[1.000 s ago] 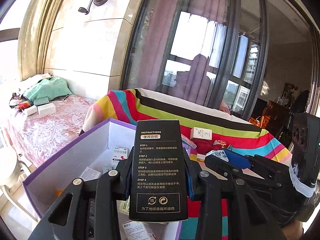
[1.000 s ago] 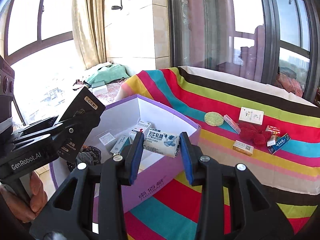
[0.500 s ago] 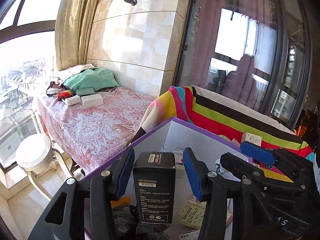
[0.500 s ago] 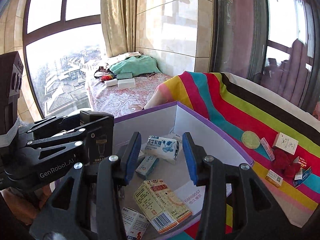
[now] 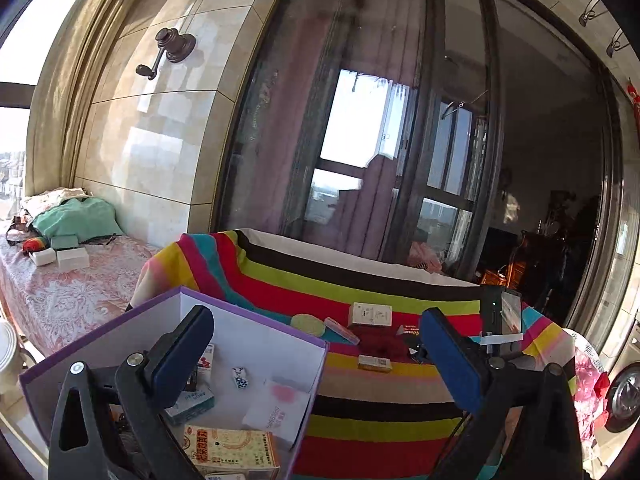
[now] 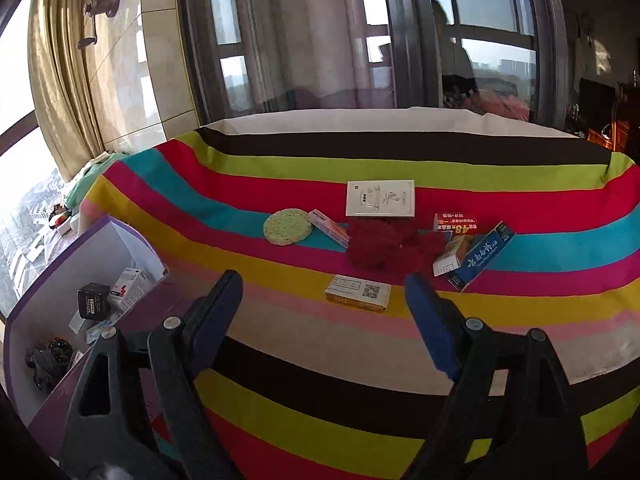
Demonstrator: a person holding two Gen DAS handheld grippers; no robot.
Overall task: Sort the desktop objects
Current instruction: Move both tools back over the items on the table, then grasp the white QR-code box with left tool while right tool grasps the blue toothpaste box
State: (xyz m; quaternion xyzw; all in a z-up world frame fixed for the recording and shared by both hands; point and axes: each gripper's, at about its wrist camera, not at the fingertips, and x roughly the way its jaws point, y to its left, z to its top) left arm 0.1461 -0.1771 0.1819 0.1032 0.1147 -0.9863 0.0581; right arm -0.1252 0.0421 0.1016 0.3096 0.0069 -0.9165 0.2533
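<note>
The purple-rimmed white box [image 5: 256, 316] [image 6: 52, 264] holds several small cartons, among them the black box [image 6: 93, 300]. On the striped cloth [image 6: 280, 336] lie a yellow-white carton [image 6: 357, 292], a green round sponge [image 6: 287, 227], a white card box [image 6: 380, 197], a red cloth [image 6: 384, 248] and a blue carton [image 6: 480, 256]. My left gripper [image 5: 316, 356] is open and empty above the box's right wall. My right gripper [image 6: 324, 320] is open and empty, just short of the yellow-white carton.
A bench with a pink patterned cover [image 5: 60, 296] and green cloth [image 5: 76, 220] stands at the left. Glass doors [image 5: 360, 140] rise behind the table. The table's far edge [image 6: 360, 118] is white. The other gripper's camera body [image 5: 500, 316] shows at the right.
My left gripper has let go of the black box, which now stands in the purple box, and opened wide. My right gripper has released the white packet and swung right over the cloth.
</note>
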